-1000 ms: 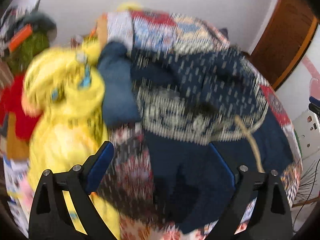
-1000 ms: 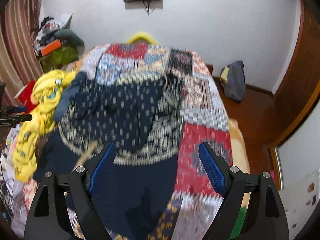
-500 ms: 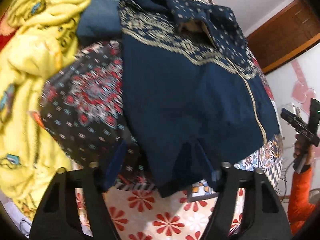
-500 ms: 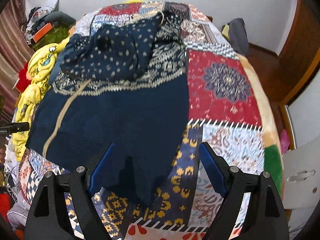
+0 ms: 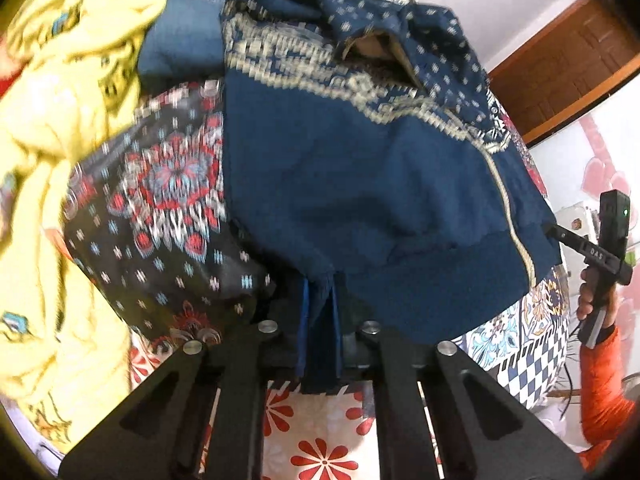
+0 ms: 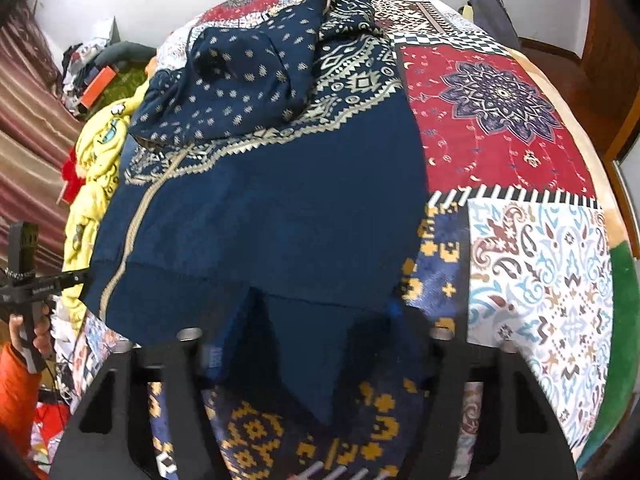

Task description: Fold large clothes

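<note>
Home bedroom. A patchwork quilt (image 6: 500,128) is covering the bed; clothes (image 6: 96,164) are piling along its far side, clutter (image 6: 92,68) is sitting by striped curtains (image 6: 24,128), and a wooden door (image 5: 568,56) is showing.

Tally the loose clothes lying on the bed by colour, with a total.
Navy patterned hoodie: 1
Yellow printed garment: 1
Plain blue garment: 1
Total: 3 that I can tell apart. The left gripper is shut on the hoodie's hem.
</note>
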A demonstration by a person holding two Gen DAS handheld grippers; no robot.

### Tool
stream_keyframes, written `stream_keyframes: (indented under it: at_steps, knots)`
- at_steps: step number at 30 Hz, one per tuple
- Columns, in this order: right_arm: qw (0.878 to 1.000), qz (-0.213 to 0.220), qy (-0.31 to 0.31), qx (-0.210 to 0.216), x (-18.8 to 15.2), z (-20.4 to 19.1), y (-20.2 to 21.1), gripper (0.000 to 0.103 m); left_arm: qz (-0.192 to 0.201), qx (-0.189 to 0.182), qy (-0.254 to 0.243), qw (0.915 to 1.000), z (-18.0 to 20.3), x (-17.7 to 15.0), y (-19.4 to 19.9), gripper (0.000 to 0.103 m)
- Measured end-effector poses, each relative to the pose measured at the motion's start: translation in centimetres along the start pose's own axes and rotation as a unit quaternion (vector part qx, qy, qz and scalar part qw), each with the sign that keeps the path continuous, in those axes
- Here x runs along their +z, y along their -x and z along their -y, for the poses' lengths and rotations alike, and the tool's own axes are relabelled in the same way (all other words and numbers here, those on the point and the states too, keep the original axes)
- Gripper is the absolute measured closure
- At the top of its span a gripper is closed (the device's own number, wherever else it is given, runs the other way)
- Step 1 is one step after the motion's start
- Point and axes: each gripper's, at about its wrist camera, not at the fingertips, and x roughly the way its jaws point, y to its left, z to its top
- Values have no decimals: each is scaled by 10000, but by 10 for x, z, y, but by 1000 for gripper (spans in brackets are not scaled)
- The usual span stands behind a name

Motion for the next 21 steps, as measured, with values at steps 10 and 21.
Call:
stream_keyframes:
  at_steps: [10, 21]
  knots:
    - [9971, 533, 231, 496, 32, -16, 32, 90, 1012, -39, -280, 9945, 24, 44, 58, 96]
    - [9816, 1793, 614, 251, 161, -44, 74, 91, 2426, 131, -154, 9699, 39, 171, 121, 96]
